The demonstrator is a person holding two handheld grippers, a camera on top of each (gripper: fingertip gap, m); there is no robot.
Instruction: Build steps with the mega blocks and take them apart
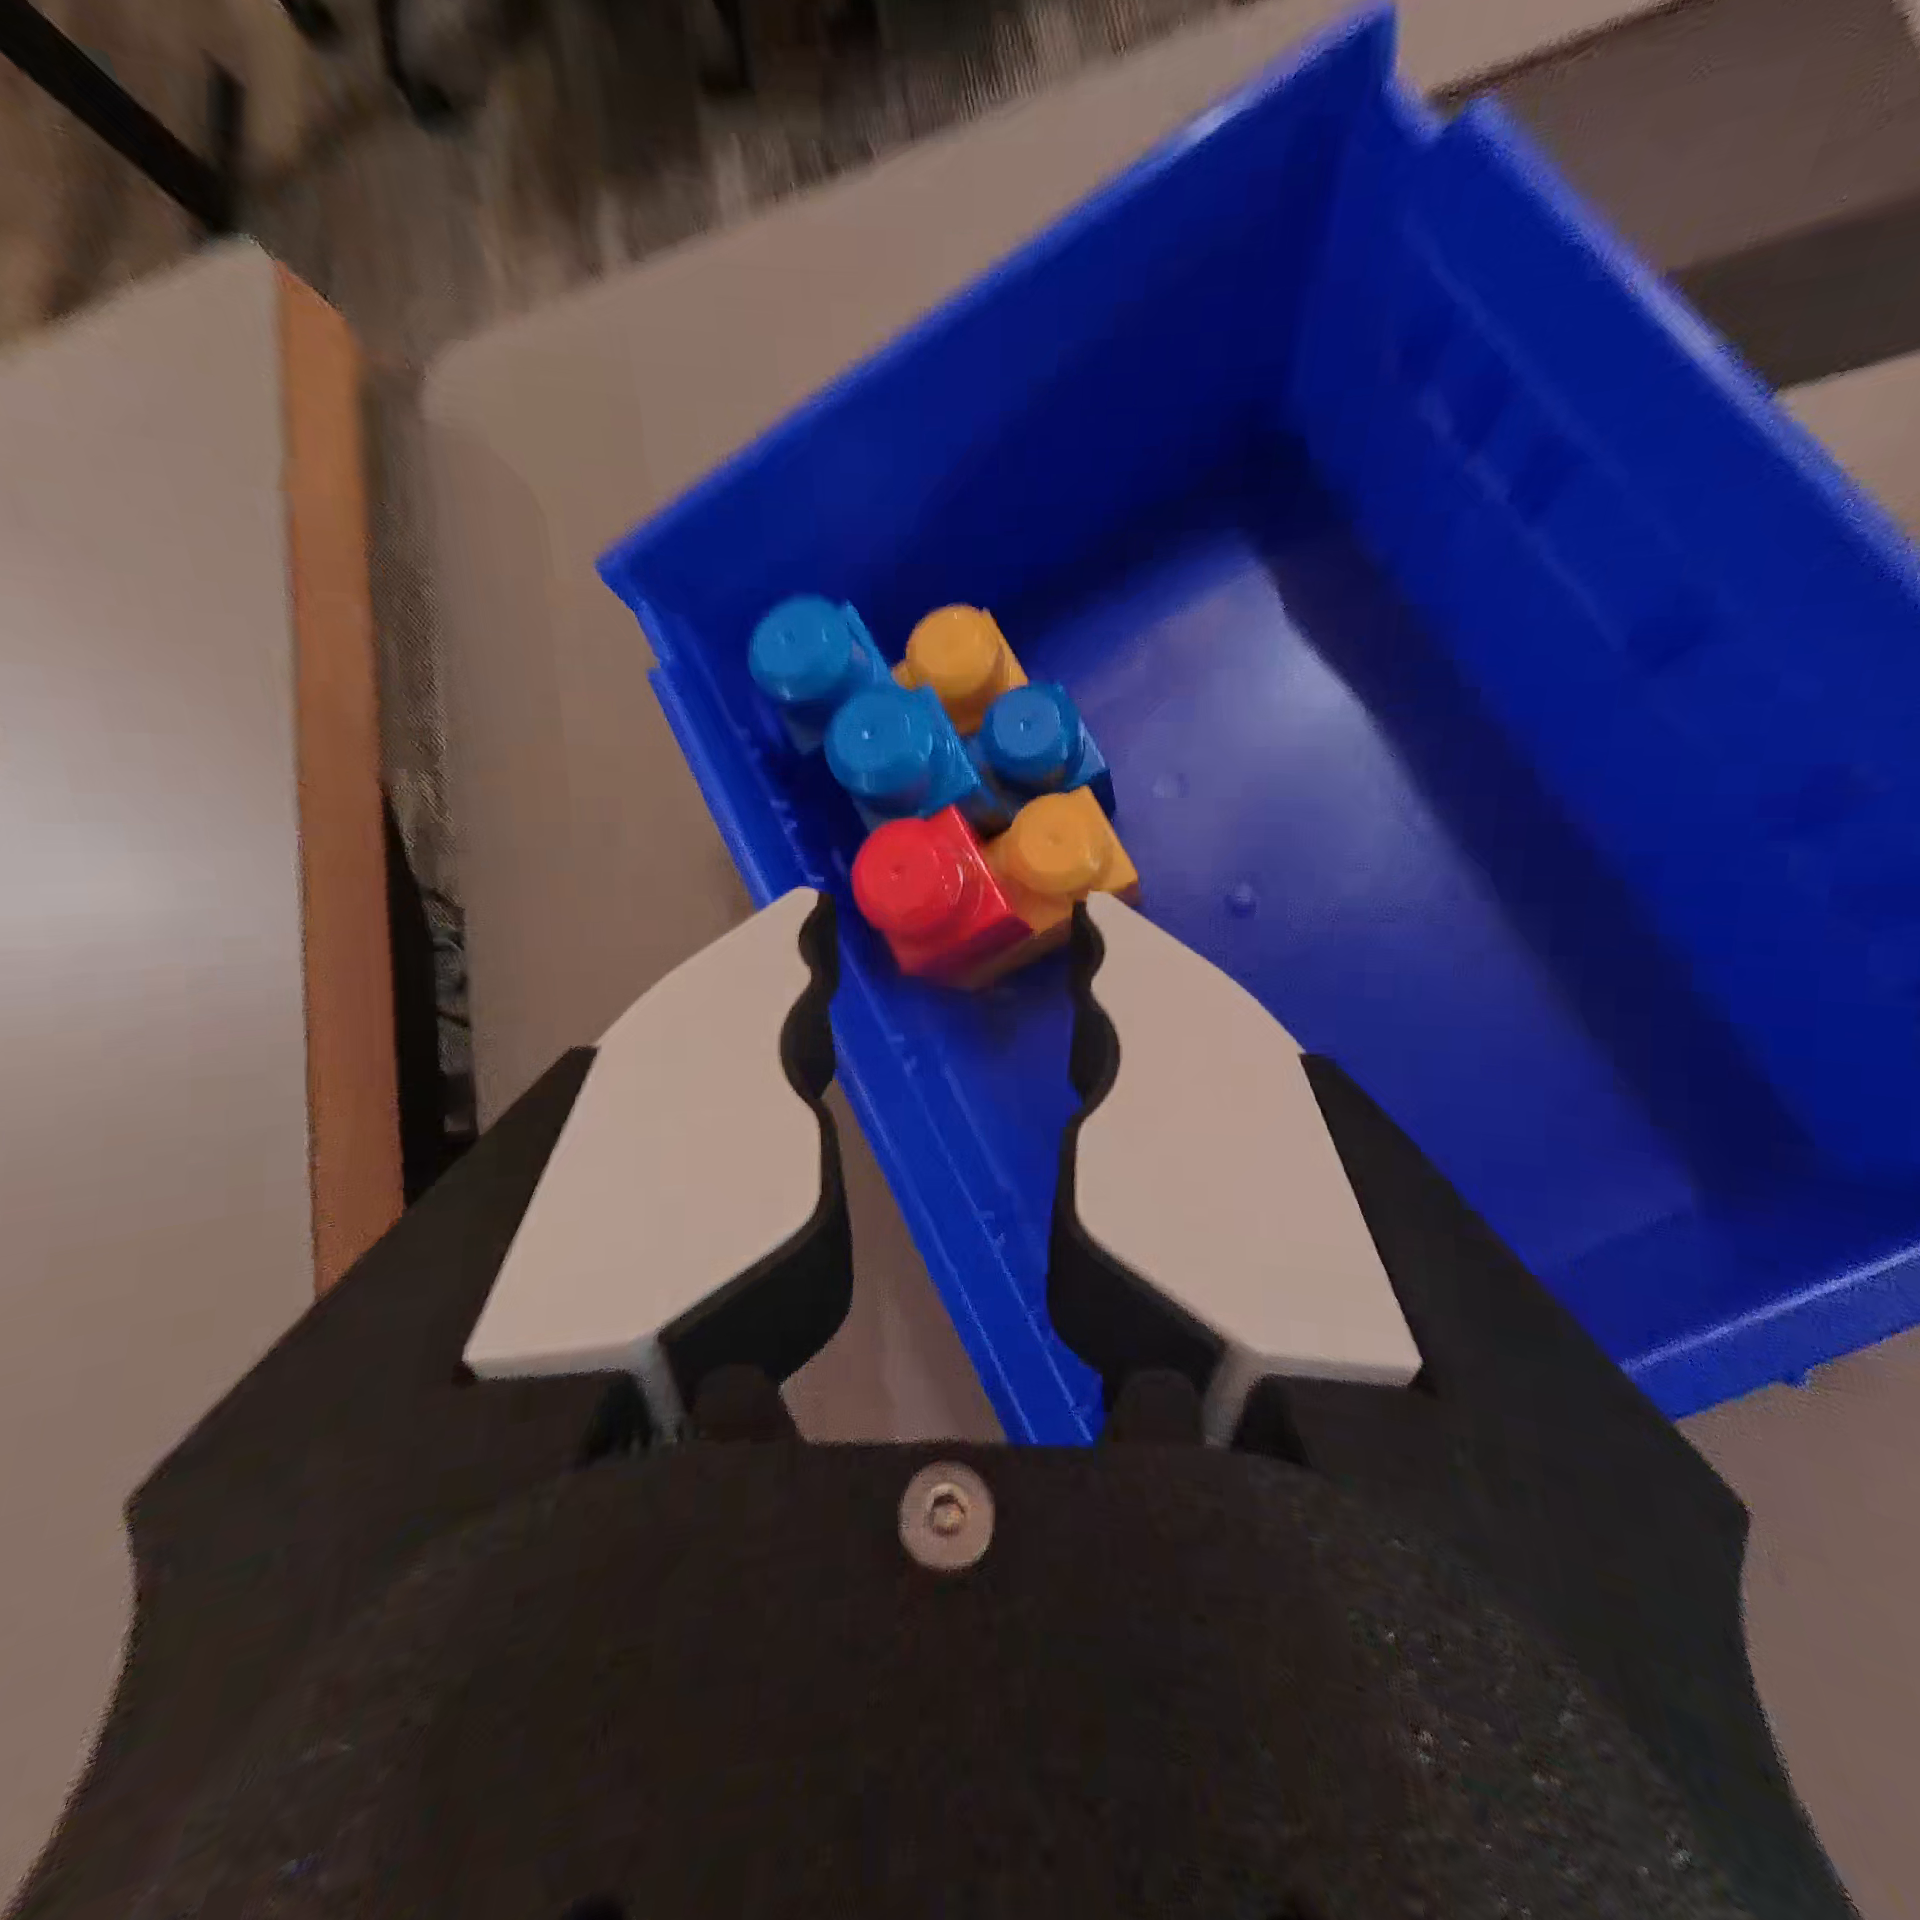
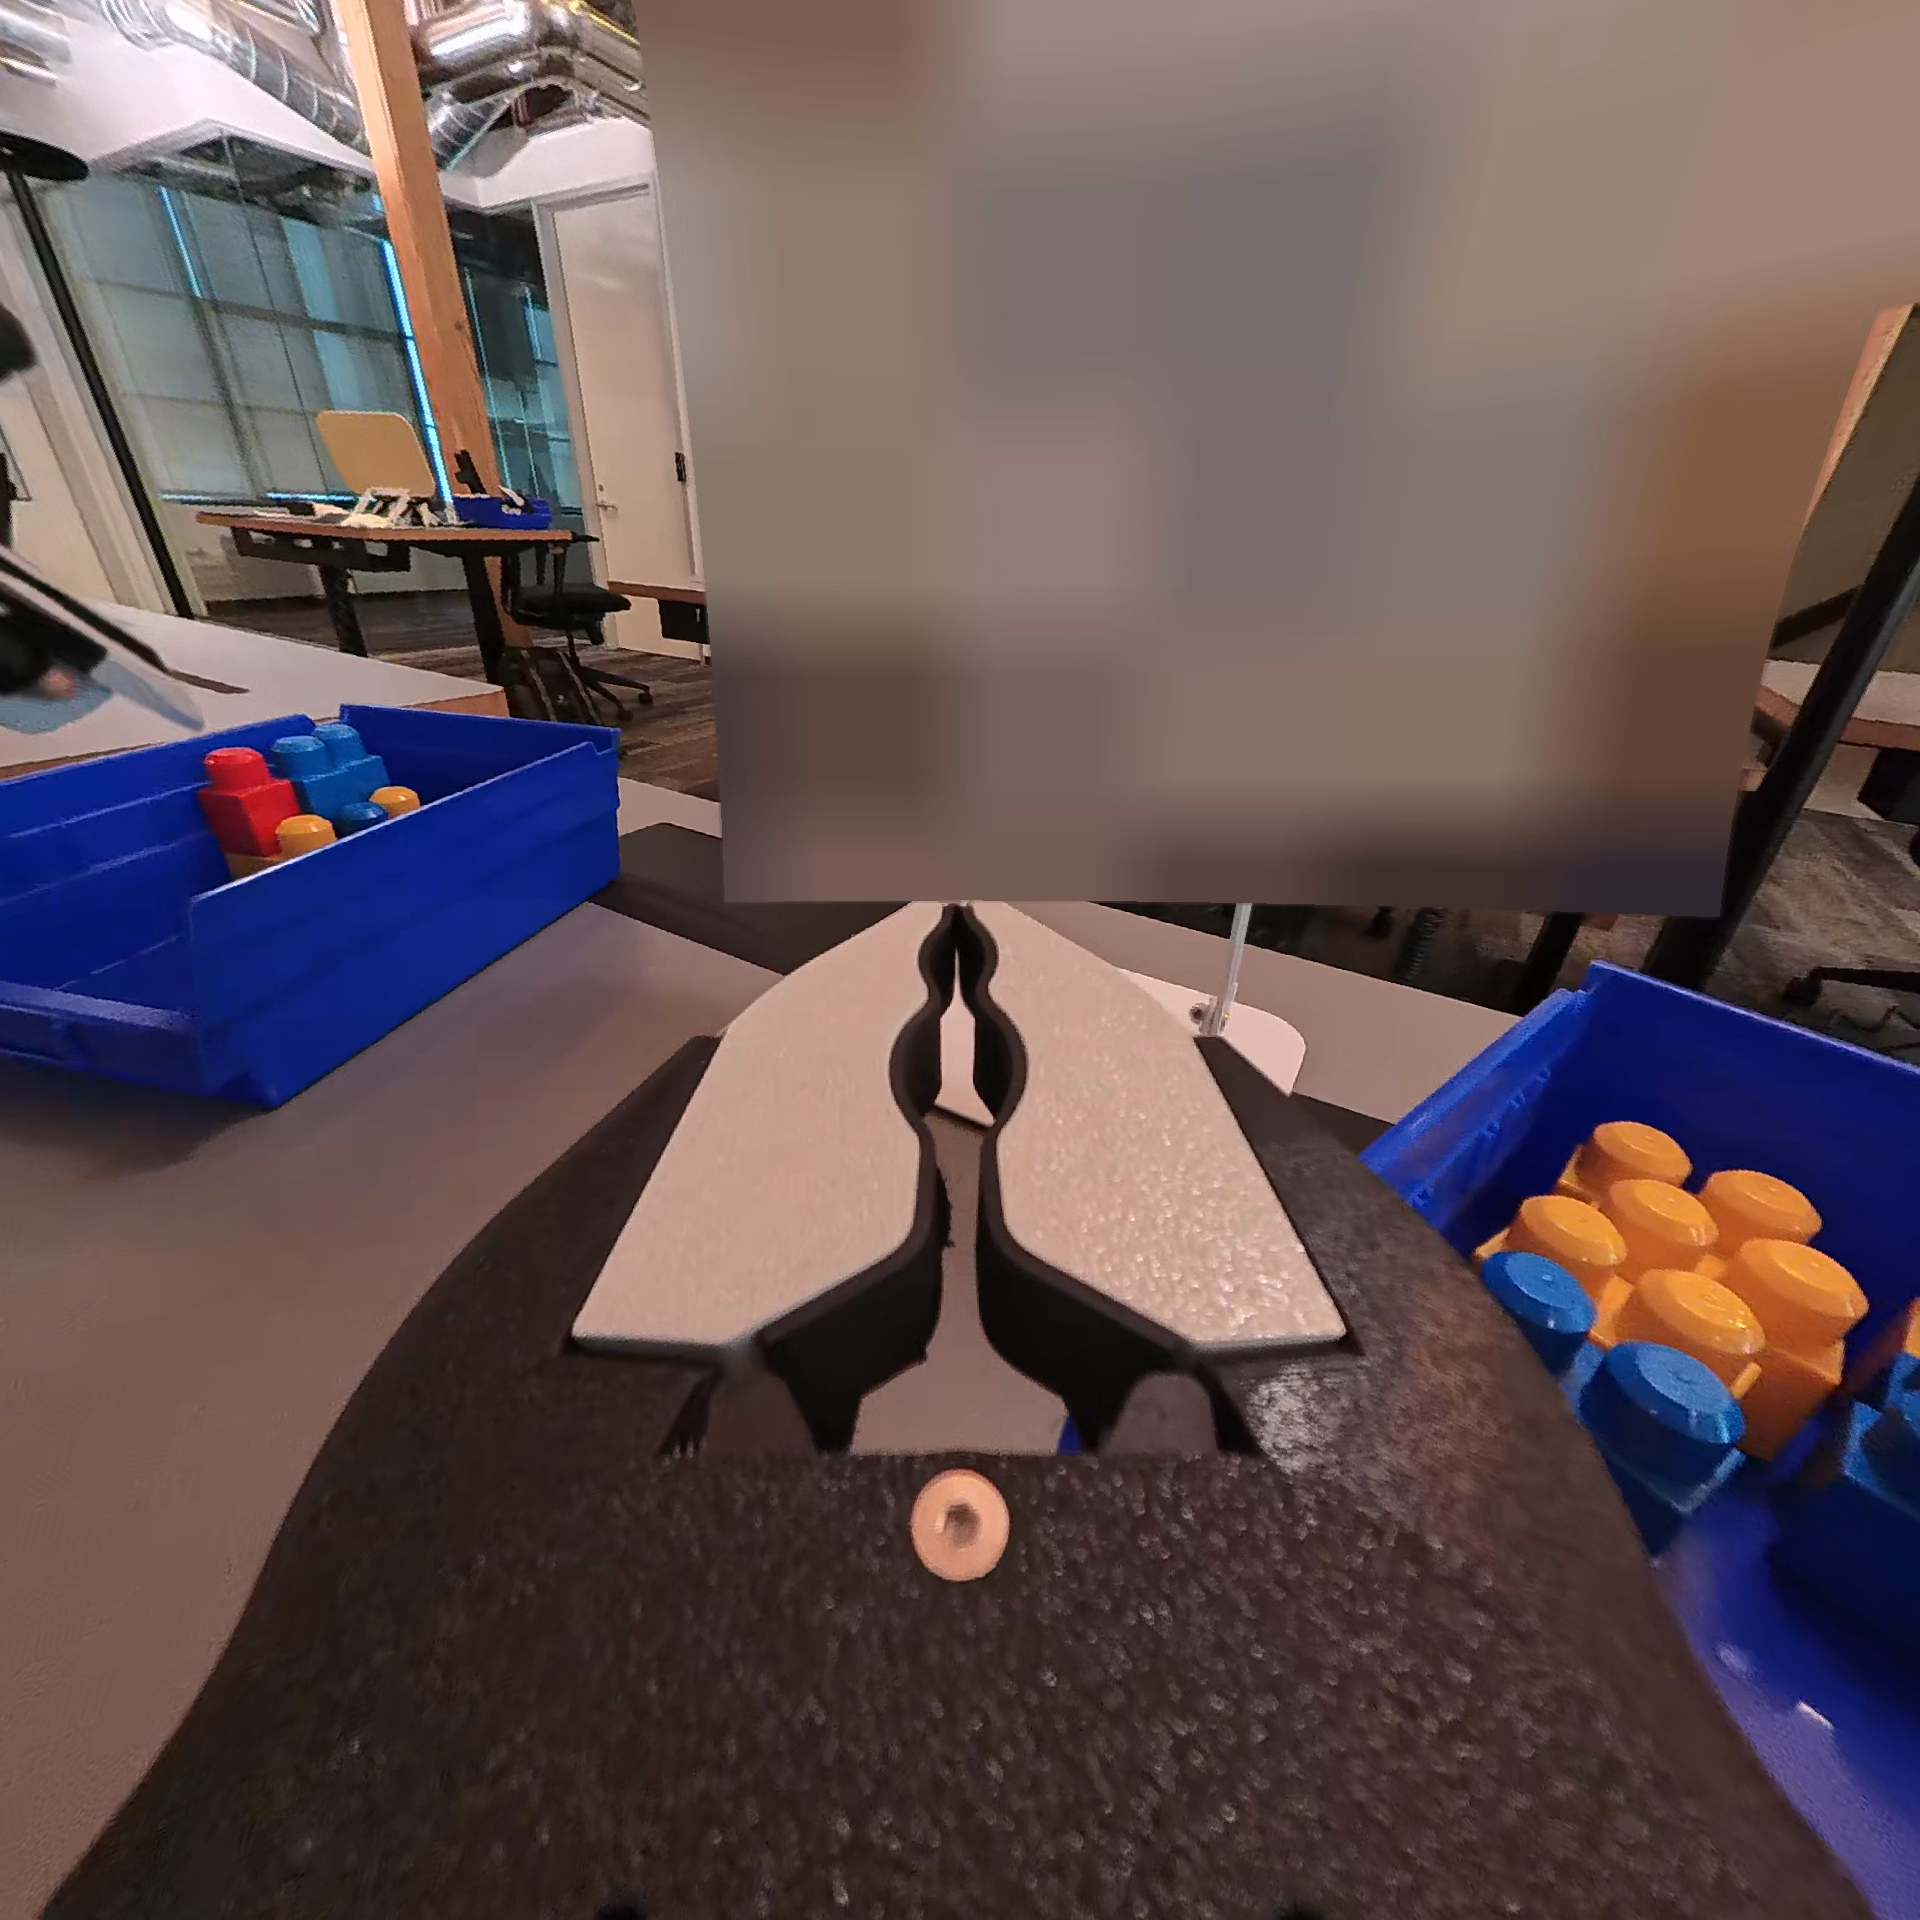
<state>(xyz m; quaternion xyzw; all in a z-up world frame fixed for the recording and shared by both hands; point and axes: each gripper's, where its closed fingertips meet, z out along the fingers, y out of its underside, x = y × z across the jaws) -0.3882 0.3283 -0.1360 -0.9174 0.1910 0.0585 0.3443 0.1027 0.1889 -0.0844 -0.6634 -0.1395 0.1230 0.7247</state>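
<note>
Two open-topped blue plastic bins stand on the table: one far left, one near right. The left bin holds one stepped cluster of plastic blocks showing six studs: three blue, two orange, one red. The right bin's orange and blue blocks are partly hidden, uncountable.

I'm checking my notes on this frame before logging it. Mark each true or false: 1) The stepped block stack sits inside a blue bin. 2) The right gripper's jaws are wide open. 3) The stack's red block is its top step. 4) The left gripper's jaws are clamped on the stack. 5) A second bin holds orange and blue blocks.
1) True: the block stack stands in the blue bin.
2) False: the right gripper has its jaws shut, holding nothing.
3) True: the red block stands highest.
4) False: the left gripper is open, its jaws astride the bin's wall beside the stack.
5) True: the second bin holds orange blocks and blue ones.
</note>
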